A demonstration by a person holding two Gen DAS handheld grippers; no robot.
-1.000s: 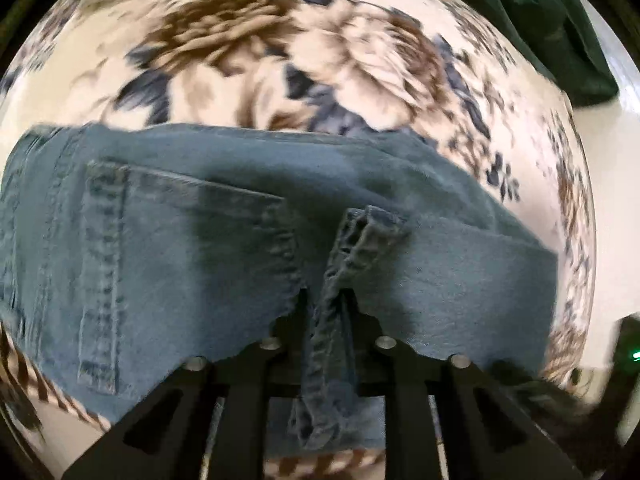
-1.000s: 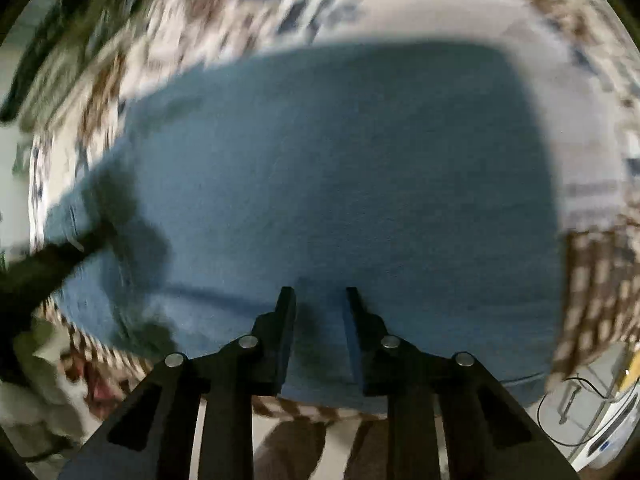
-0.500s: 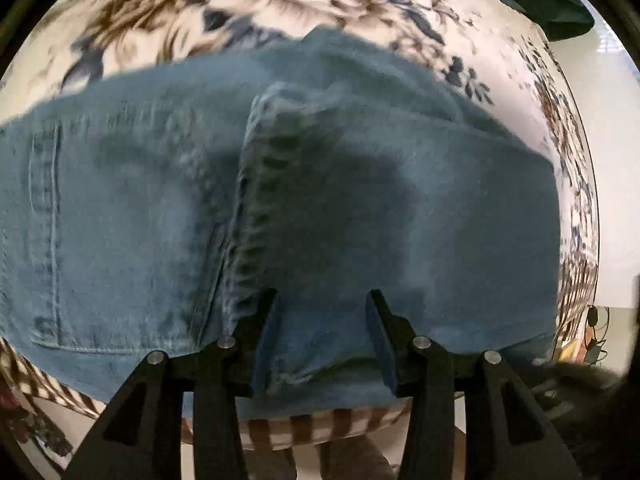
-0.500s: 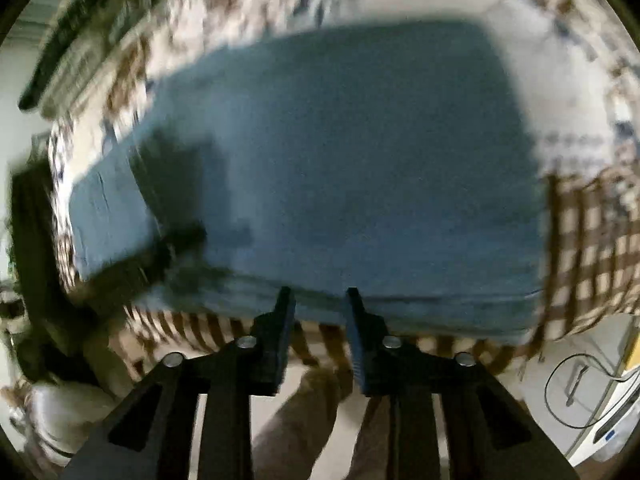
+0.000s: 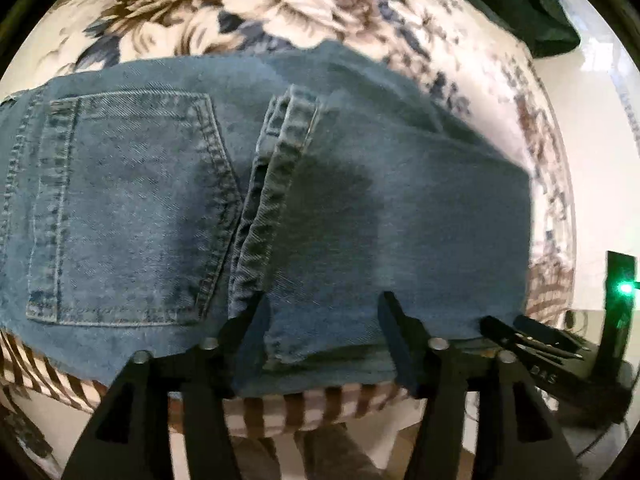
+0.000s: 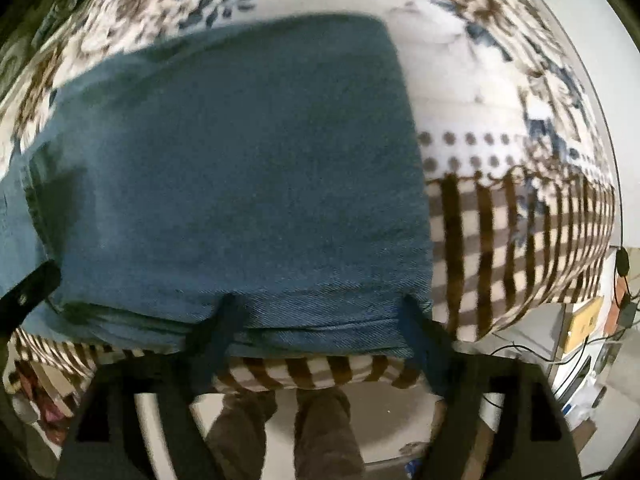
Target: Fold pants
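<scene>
The blue denim pants lie folded on a floral blanket, a leg section folded over the seat with its hem beside the back pocket. My left gripper is open and empty at the near edge of the fold. In the right wrist view the folded pants fill the middle. My right gripper is open and empty at their near edge. The left gripper's finger shows at the left, and the right gripper shows at the lower right of the left wrist view.
The floral blanket covers the surface, with a brown striped border along its near and right edges. A dark green cloth lies at the far right. The person's legs stand below. Boxes and cables sit at the right.
The left gripper let go of the hem it was pinching and opened wide. The right gripper also opened. Both drew back to the near edge, leaving the leg folded over the seat.
</scene>
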